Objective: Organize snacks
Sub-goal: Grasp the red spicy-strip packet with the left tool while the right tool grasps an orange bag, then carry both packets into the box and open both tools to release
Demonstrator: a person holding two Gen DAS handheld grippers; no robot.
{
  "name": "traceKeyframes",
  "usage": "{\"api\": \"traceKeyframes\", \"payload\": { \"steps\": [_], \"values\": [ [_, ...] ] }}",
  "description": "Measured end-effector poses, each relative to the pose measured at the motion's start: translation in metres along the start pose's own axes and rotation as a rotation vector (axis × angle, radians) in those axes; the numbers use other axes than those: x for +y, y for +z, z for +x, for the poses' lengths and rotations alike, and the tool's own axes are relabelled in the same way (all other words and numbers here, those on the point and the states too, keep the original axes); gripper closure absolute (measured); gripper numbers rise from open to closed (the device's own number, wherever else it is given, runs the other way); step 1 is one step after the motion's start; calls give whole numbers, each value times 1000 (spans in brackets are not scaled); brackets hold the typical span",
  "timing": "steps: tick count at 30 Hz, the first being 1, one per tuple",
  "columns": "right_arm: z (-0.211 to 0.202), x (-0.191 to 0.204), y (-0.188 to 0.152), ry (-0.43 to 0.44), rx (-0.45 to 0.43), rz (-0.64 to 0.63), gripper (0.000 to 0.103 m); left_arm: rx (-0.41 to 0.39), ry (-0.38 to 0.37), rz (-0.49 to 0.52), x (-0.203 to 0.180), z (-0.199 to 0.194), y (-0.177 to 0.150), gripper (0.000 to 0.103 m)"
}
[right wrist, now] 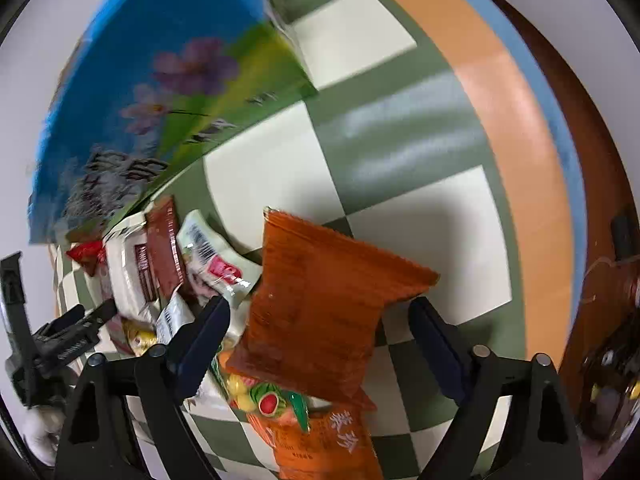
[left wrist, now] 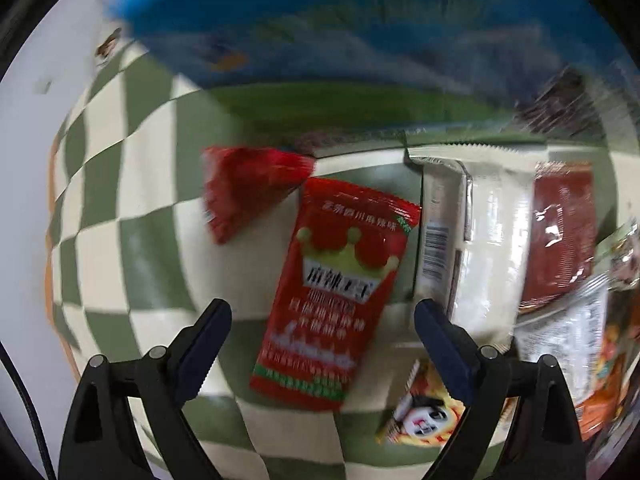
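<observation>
Left tool [left wrist: 322, 332] is hanging wide open over the checkered cloth [left wrist: 120, 184] on the desk, fingers apart and gripping nothing. A red packet [left wrist: 336, 292] is lying flat between the fingers, with a second red packet [left wrist: 248, 188] touching its top corner. Just to the right, a white pack [left wrist: 480, 240] is lying beside a brown packet [left wrist: 560, 240]. A panda packet [left wrist: 420, 412] is partly hiding under the right finger. A blue box [left wrist: 320, 20] is standing behind them, blurred.

Right tool [right wrist: 318, 322] is also spread open, holding nothing. An orange bag [right wrist: 320, 300] is sitting between its fingers, resting on a fruit-print bag [right wrist: 320, 432]. The snack pile [right wrist: 168, 264] is lying left of it, against the blue box [right wrist: 152, 80]. The left tool [right wrist: 80, 320] is showing at the far left edge.
</observation>
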State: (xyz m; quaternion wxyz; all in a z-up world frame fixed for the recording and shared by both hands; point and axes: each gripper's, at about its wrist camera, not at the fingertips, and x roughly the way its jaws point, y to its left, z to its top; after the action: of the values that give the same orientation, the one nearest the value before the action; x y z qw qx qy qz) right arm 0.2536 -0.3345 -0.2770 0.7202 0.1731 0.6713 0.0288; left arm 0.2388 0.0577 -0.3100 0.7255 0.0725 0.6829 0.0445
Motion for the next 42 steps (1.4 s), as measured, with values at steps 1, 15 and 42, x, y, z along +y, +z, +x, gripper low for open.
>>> {"api": "traceKeyframes", "payload": {
  "steps": [1, 15, 42],
  "values": [
    [4, -2, 0, 1, 8, 16, 19, -3, -4, 13, -1, 2, 0, 9],
    [5, 10, -13, -248, 22, -189, 50, 107, -230, -348, 68, 29, -60, 43],
    [-92, 39, -40, 31, -138, -185, 55, -109, -396, -280, 60, -98, -123, 60]
  ]
}}
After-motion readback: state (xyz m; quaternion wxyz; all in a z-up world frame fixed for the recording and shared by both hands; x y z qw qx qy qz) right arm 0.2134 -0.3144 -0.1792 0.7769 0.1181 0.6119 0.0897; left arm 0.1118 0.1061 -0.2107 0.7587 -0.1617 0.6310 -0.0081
